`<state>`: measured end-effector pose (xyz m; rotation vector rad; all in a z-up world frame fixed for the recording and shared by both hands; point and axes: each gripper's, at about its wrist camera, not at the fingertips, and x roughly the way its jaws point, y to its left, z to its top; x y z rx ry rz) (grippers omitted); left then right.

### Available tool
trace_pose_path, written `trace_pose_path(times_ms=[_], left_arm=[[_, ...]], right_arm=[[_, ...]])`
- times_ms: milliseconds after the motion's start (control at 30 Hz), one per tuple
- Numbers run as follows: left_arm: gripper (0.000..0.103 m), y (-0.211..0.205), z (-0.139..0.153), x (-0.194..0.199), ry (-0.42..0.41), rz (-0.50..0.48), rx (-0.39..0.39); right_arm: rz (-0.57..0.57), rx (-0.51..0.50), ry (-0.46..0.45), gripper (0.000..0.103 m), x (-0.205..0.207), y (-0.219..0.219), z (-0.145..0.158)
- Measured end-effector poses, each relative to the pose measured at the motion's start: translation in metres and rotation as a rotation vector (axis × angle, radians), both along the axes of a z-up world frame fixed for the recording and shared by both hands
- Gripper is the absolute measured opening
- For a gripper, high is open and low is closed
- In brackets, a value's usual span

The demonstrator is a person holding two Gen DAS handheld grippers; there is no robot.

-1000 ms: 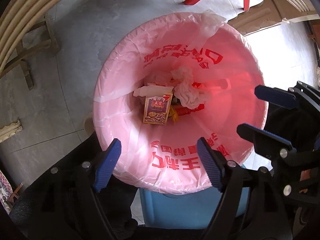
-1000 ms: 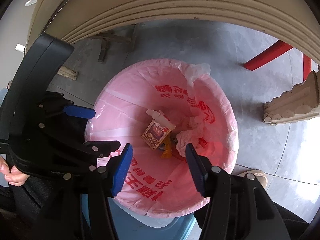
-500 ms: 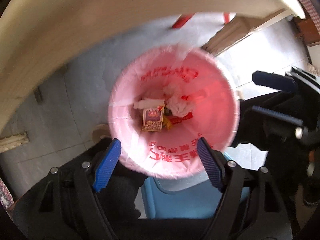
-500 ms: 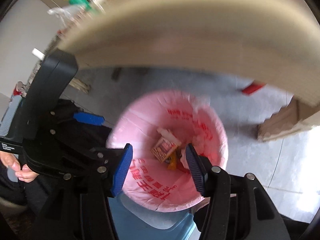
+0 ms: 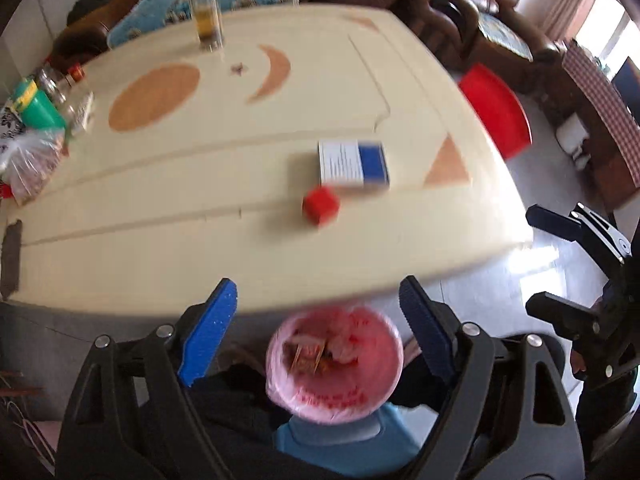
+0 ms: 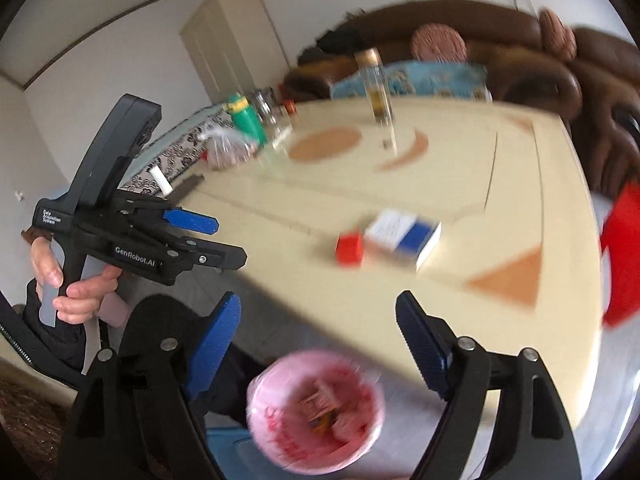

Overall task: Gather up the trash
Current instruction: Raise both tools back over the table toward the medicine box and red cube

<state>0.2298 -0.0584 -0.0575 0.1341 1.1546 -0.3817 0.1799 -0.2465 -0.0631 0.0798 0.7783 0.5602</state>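
Trash already collected, a printed carton and crumpled wrappers, lies in the pink-lined bin (image 5: 334,364) on the floor below the table (image 5: 240,240) edge. Both the left gripper (image 5: 316,316) and the right gripper (image 6: 318,328) are empty, jaws opening wide. On the table a red cube (image 5: 320,205) touches a blue-and-white box (image 5: 353,164); a glass bottle (image 5: 206,6) stands far behind.

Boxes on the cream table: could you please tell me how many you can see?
2: a blue-and-white box near the table's front edge, a small red box touching its near corner. The far-left clutter may hide more.
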Motion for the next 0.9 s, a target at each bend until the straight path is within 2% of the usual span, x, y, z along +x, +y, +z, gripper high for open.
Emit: trace_pose_path(times_ms=[133,367,500,700,900], left_arm=[[0.081,-0.017,0.010,0.020,0.008,0.020,-0.016],[0.081,-0.036,-0.016,0.048,0.062,0.056,0.009],[0.081,-0.046,-0.042,0.063,0.109,0.051,0.043],[0.081,-0.050,-0.066,0.082,0.157,0.066,0.067],[0.081,-0.045,-0.090,0.098,0.217,0.091,0.072]], right_arm=[[0.034,-0.057,-0.031,0.078,0.032,-0.015,0.017],[0.099,-0.122,-0.030,0.078,0.079,-0.025,0.009],[0.149,-0.150,-0.001,0.078,0.103,-0.025,-0.010],[0.223,-0.188,0.041,0.078,0.128,-0.016,-0.039],[0.337,-0.246,0.127,0.078,0.156,0.004,-0.078]])
